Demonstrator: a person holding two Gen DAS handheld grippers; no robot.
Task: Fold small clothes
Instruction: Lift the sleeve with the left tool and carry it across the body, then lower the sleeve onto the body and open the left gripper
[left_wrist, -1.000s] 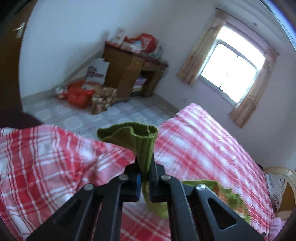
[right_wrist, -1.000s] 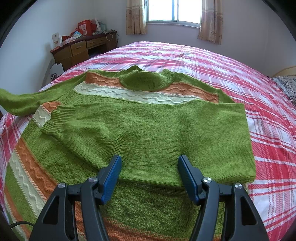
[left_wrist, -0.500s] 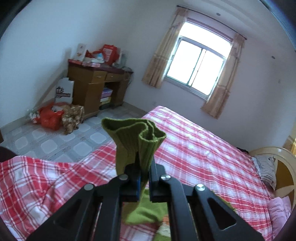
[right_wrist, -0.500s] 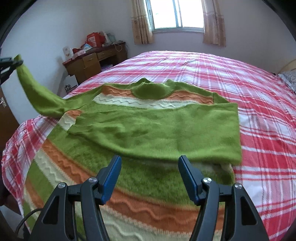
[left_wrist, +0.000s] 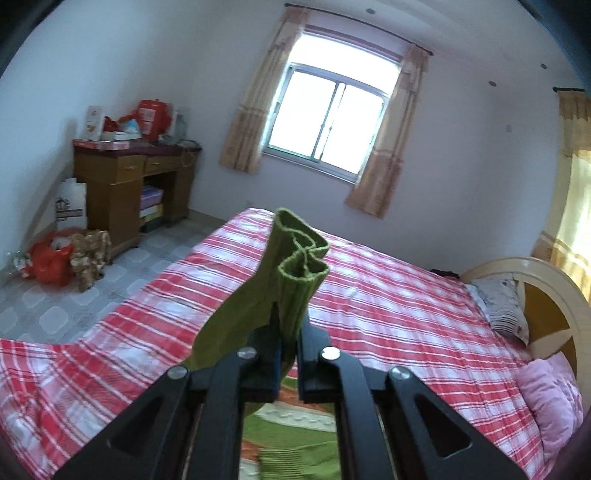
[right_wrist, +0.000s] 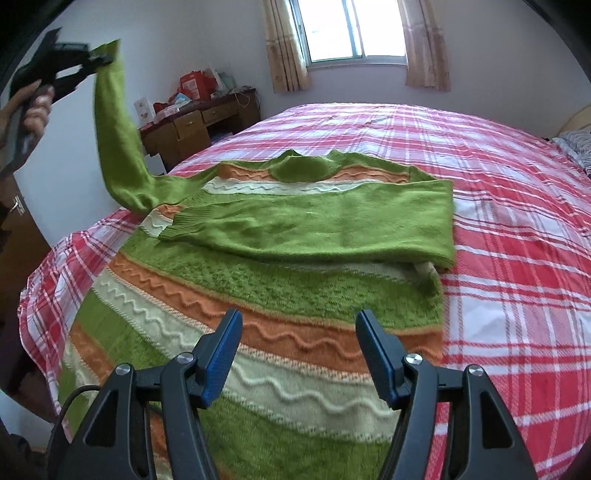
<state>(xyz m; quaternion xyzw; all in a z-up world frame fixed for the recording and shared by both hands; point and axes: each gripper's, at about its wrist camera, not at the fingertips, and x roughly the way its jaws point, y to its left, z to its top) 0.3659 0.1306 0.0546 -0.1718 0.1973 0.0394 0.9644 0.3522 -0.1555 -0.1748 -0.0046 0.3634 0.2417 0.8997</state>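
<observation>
One bed under a red plaid cover, bearing a green striped sweater spread by its near left corner, right sleeve folded across the chest. Left sleeve lifted off the left edge, cuff clamped in the left gripper. Right gripper spread apart over the hem, holding nothing.

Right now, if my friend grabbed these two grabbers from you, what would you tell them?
Left gripper: shut on the cuff of the left sleeve, held up in the air off the bed.
Right gripper: open, holding nothing, hovering over the lower stripes of the sweater.
Sweater: lies flat on the red plaid bed, neck toward the window.
Done: the right sleeve is already folded across the chest.
Left: lay the lifted sleeve across the chest too, then probably fold the bottom up toward the neck.
</observation>
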